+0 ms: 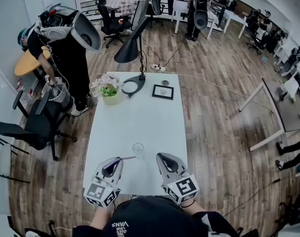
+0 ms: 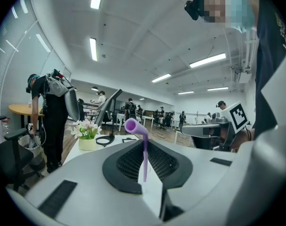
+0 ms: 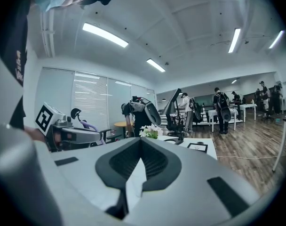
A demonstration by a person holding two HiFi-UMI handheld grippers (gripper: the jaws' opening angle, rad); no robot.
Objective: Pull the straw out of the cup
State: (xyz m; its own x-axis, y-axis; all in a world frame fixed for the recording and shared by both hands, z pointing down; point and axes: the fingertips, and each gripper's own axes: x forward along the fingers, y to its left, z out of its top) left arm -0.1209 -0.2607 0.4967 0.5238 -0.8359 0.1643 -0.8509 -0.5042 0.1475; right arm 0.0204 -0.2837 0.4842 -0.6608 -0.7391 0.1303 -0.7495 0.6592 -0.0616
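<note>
A clear glass cup (image 1: 138,149) stands on the white table (image 1: 140,117), a little beyond both grippers. My left gripper (image 1: 116,162) is shut on a purple bendy straw (image 1: 128,157), whose free end points right, just short of the cup's near side. In the left gripper view the straw (image 2: 145,149) rises from between the closed jaws of the left gripper (image 2: 146,179), its bent mouthpiece on top. My right gripper (image 1: 165,160) hangs to the right of the cup, shut with nothing in it (image 3: 132,172). The right gripper view also catches the left gripper (image 3: 67,134) with the straw (image 3: 88,125).
A black desk lamp (image 1: 132,46), a pot of flowers (image 1: 109,90) and a small framed picture (image 1: 163,91) sit at the table's far end. A person with gear on the back (image 1: 66,43) stands at the far left beside an office chair (image 1: 36,125).
</note>
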